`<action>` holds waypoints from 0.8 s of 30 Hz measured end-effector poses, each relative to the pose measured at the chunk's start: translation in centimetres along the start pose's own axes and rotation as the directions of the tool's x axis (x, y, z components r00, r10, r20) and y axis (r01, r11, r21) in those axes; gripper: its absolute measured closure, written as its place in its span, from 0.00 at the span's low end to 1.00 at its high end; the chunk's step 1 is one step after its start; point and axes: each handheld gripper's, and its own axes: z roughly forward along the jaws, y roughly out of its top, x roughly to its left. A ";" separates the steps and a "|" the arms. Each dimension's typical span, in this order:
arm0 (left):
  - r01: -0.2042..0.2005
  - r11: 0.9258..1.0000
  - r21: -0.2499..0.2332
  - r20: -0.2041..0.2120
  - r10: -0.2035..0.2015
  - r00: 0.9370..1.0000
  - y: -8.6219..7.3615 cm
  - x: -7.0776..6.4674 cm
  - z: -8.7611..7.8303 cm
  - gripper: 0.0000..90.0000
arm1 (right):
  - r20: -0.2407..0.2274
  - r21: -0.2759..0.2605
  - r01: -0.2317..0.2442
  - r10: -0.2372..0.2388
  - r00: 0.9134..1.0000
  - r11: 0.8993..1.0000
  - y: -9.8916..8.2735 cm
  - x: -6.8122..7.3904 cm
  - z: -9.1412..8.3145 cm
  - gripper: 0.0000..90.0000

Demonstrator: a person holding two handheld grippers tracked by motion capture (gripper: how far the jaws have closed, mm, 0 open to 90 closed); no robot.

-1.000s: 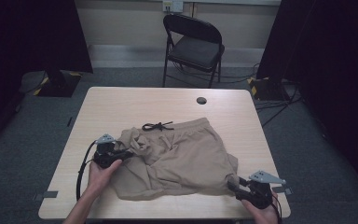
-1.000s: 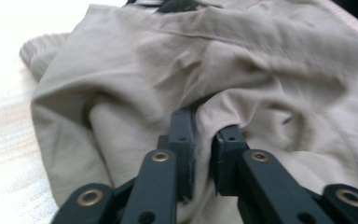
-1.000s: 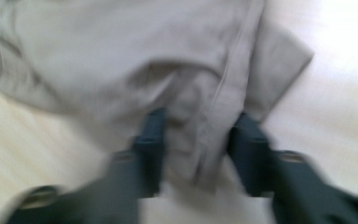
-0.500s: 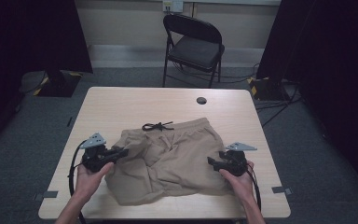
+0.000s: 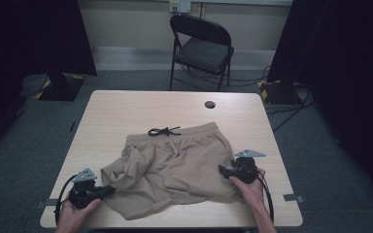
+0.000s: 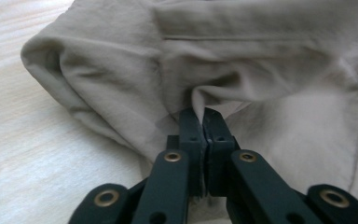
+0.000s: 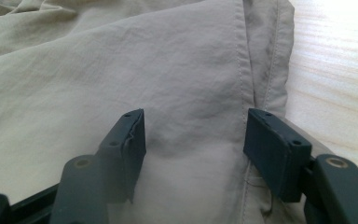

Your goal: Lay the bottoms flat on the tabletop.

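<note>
From above, the tan shorts (image 5: 175, 170) lie crumpled on the table (image 5: 126, 111), toward the person's side, waistband and black drawstring (image 5: 163, 131) pointing to the far edge, legs toward the person, the long axis running left to right. The left gripper (image 5: 108, 190) pinches the shorts' near left corner; the right gripper (image 5: 222, 169) sits at their right edge.

In the left gripper view, the jaws are pressed together on a fold of the tan cloth (image 6: 205, 100).

In the right gripper view, the jaws stand spread wide over the hemmed side of the shorts (image 7: 191, 116), clamping nothing; they have just been opening.
</note>
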 end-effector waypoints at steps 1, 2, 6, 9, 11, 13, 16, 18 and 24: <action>-0.008 1.000 -0.006 -0.007 0.008 1.000 0.2 -0.1 -0.2 0.95 | -0.004 -0.001 -0.003 0.003 1.000 1.000 0.0 0.0 0.0 0.42; -0.015 1.000 -0.012 -0.008 0.015 1.000 0.4 -0.2 -0.3 0.92 | -0.002 -0.002 -0.004 0.004 1.000 1.000 0.0 0.0 0.0 0.42; -0.036 0.997 -0.075 0.017 0.038 0.999 1.4 -0.9 -1.3 0.84 | -0.004 -0.005 -0.004 0.004 1.000 1.000 0.0 0.0 0.0 0.42; -0.045 0.991 -0.129 0.038 0.051 0.998 2.4 -1.4 -2.5 0.79 | -0.013 -0.007 -0.006 0.006 1.000 1.000 0.0 -0.1 0.0 0.41; -0.057 0.986 -0.160 0.050 0.066 0.997 3.2 -1.8 -3.1 0.74 | -0.013 -0.009 -0.007 0.007 1.000 1.000 0.0 -0.1 0.1 0.41; -0.069 0.979 -0.190 0.050 0.080 0.996 4.4 -2.0 -3.6 0.73 | -0.013 -0.009 -0.006 0.006 1.000 1.000 0.0 -0.1 0.1 0.41; -0.054 0.968 -0.245 0.058 0.070 0.996 6.1 -2.0 -3.9 0.73 | -0.012 -0.012 -0.003 0.003 1.000 1.000 0.1 -0.1 0.2 0.40; -0.054 0.958 -0.283 0.055 0.073 0.996 7.5 -2.1 -3.9 0.73 | -0.012 -0.013 -0.003 0.003 1.000 1.000 0.0 -0.1 0.2 0.40; -0.003 0.970 -0.243 0.079 0.022 0.997 10.7 -0.8 0.8 0.64 | -0.018 -0.018 -0.006 0.006 1.000 1.000 0.0 -0.1 0.3 0.40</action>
